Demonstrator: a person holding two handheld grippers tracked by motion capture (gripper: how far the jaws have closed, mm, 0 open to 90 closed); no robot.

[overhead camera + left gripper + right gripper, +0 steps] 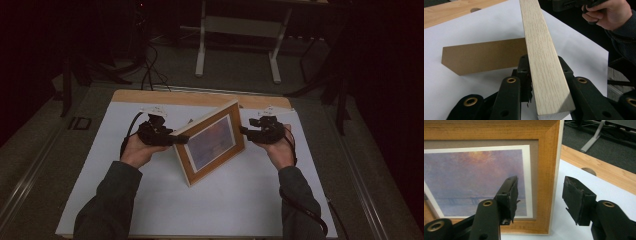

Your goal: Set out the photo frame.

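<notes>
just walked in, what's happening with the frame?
A person is standing a wooden picture frame with a purple-toned print upright on the white sheet covering the table. The left tongs clamp the frame's edge. The right tongs are open, straddling the opposite edge without pressing it. The brown cardboard easel leg sticks out behind the frame.

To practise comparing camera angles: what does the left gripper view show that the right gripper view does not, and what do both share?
Left gripper view: the frame's pale side edge clamped in the left gripper, a brown stand panel behind, and a hand. Right gripper view: the framed picture from the front, with the right gripper open astride its edge. Both: the white sheet and wooden table.
</notes>
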